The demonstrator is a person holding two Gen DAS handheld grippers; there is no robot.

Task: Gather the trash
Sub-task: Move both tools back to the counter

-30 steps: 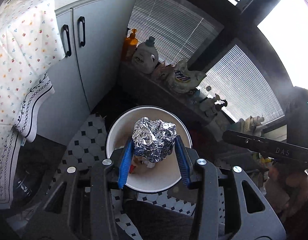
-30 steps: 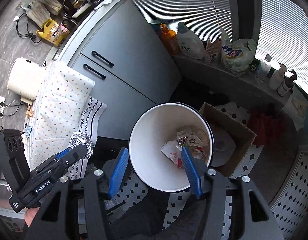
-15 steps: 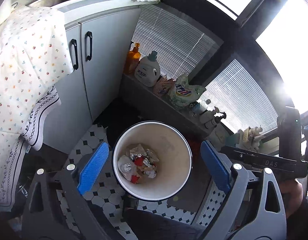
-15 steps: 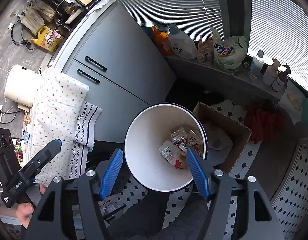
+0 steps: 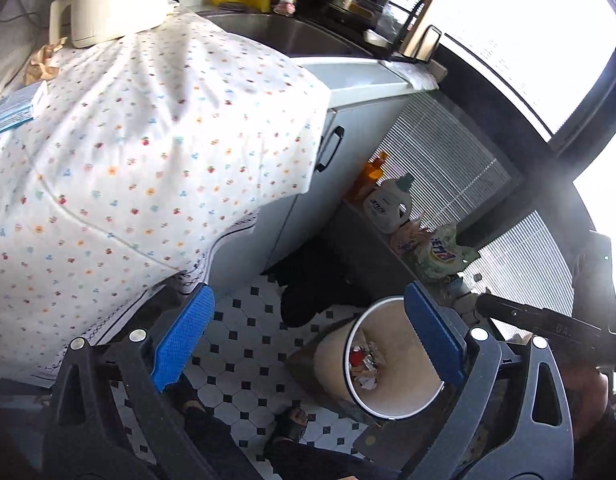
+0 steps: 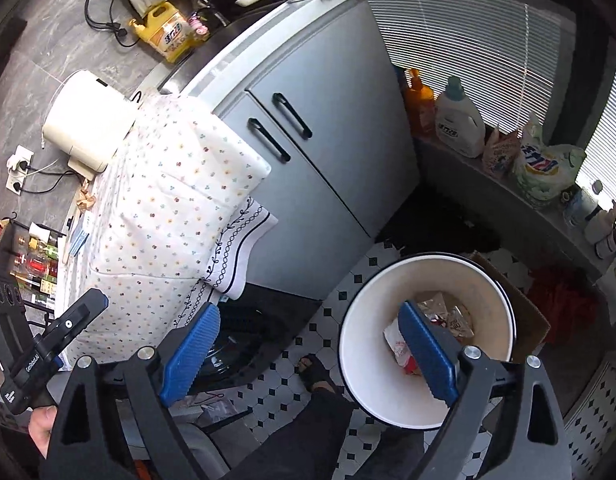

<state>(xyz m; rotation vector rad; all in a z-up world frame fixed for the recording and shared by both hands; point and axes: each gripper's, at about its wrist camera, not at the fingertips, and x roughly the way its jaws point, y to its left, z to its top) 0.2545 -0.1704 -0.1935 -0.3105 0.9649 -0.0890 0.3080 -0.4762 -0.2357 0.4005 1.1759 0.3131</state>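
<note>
While both tongs, left spread empty, right opening empty, one bin holds trash.

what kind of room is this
Most likely a small home kitchen or utility corner: a sink set in the counter, grey cabinet doors, detergent bottles on a ledge, and a white trash bin on tiled floor.

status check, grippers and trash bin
Left gripper empty, open. Right gripper empty, jaws opening. Trash in white bin. Nothing blocking.
</note>
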